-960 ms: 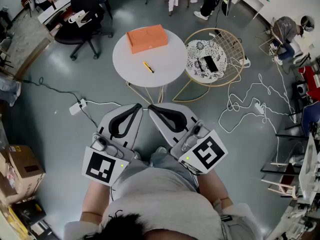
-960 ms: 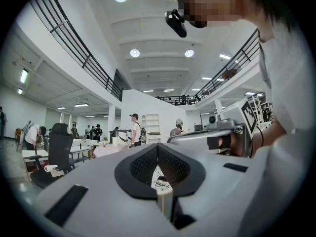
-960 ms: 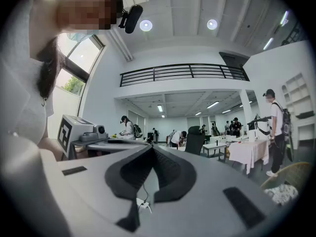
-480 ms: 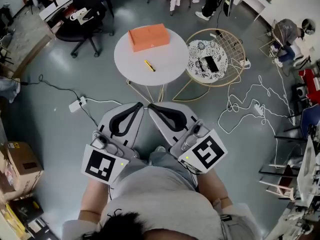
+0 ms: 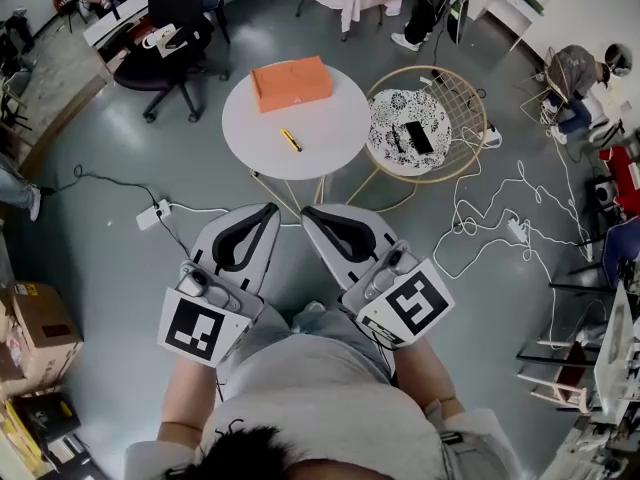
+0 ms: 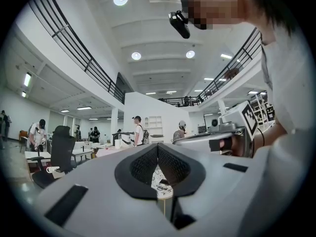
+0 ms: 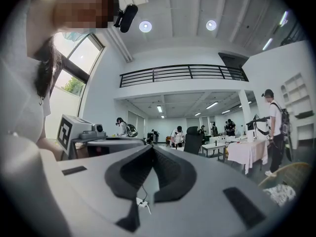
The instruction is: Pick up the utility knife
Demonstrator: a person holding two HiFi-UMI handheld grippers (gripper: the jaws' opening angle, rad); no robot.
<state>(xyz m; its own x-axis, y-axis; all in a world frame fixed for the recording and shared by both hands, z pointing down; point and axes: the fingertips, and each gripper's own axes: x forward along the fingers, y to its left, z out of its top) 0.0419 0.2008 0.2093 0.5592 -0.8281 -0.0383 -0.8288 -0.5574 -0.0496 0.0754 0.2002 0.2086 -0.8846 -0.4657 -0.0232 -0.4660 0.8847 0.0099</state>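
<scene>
The yellow utility knife (image 5: 291, 139) lies on the round white table (image 5: 330, 138), near the table's middle and in front of an orange box (image 5: 291, 81). Both grippers are held low in front of the person's body, well short of the table and above the grey floor. My left gripper (image 5: 268, 209) is shut with nothing in it, its jaw tips meeting (image 6: 158, 145). My right gripper (image 5: 308, 213) is shut and empty too (image 7: 152, 147). The two gripper views look out across the hall and neither shows the knife.
A round wicker chair (image 5: 466, 103) with a patterned cushion and a dark flat object (image 5: 419, 137) stands right of the table. A black office chair (image 5: 165, 48) is at the back left. A power strip (image 5: 152, 215) and white cables (image 5: 500, 203) lie on the floor. Cardboard boxes (image 5: 35, 318) sit at the left.
Both grippers stay shut and close to the body. The head view has shifted a little, so the table and knife sit slightly further left in it.
</scene>
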